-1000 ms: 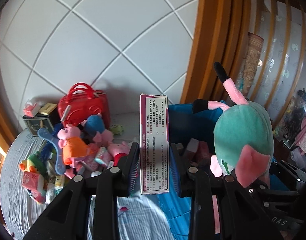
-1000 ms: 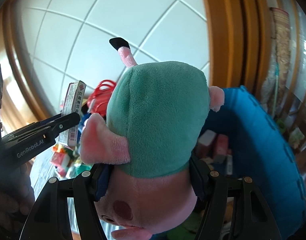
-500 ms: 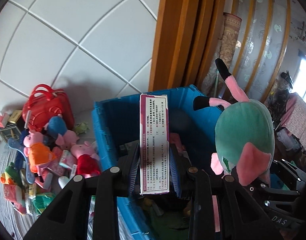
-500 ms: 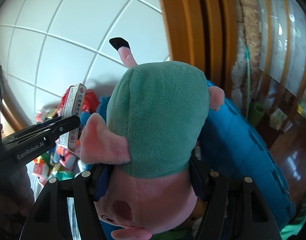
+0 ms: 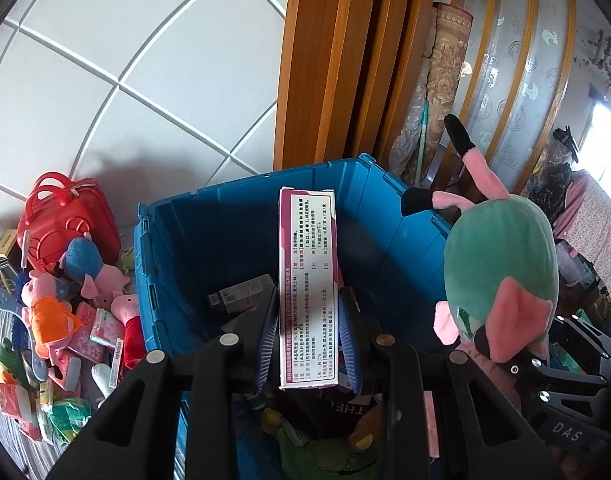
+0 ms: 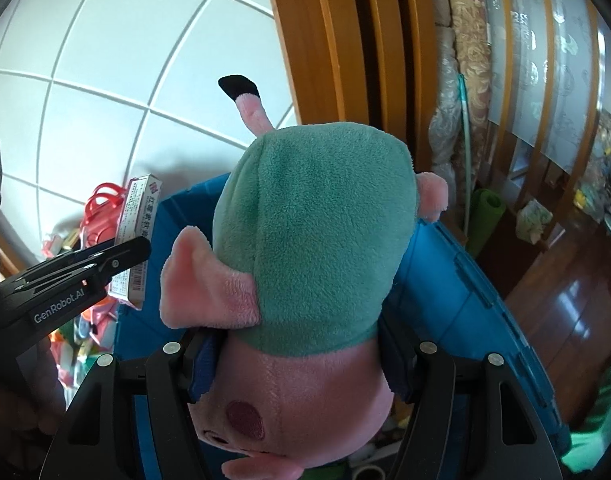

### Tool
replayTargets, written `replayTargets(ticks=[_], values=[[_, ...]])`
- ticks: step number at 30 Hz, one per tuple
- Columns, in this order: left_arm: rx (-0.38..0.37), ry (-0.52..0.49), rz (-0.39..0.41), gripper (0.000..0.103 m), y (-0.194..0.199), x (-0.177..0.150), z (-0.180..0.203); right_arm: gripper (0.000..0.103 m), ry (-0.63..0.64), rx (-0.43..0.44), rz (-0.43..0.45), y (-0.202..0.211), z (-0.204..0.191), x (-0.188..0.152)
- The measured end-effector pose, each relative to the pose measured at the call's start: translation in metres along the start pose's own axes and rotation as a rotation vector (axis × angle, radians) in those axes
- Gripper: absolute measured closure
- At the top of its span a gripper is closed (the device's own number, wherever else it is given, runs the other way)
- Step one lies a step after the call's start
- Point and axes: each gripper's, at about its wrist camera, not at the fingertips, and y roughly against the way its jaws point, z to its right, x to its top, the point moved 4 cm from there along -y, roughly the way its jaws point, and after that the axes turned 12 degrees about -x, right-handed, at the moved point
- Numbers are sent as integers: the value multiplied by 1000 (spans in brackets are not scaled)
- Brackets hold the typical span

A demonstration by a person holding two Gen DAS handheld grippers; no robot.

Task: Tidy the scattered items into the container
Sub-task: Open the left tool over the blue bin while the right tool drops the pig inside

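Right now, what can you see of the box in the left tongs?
The medicine box is a slim white carton with magenta edges and dense printed text, a barcode near its lower end in the right wrist view. It looks like thin cardboard, intact and closed. It stands upright, clamped low between the blue pads of the left tongs, above the open blue storage bin. Only the pads touch it.

The left gripper (image 5: 308,340) is matte black plastic with two broad, angular arms, triangular cut-outs and round silver screw heads. Its fingers (image 5: 265,340) carry ribbed blue pads. White "GenRobot.AI" lettering runs along its side. The right gripper (image 6: 301,364) has the same black frame, silver screws and blue pads, with "DAS" embossed on its side.
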Motion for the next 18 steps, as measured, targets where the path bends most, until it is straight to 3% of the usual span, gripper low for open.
replayTargets(ticks=[7,10,11,12,14,18], values=[[7,14,1,74,-7,7,-7,36,3,4,-6,-11,0,7],[37,17,29,71,-6,12,-9,26,20,4,1,-15,-3,11],[36,16,35,38,-5,14,-9,8,24,2,7,-16,-5,12],[21,23,46,0,-3,16,-9,0,20,-6,26,-14,-5,14],[-3,39,60,0,1,18,-12,0,9,-21,37,-14,-4,14],[23,70,56,0,4,14,-26,0,-13,-11,5,-20,-5,7]])
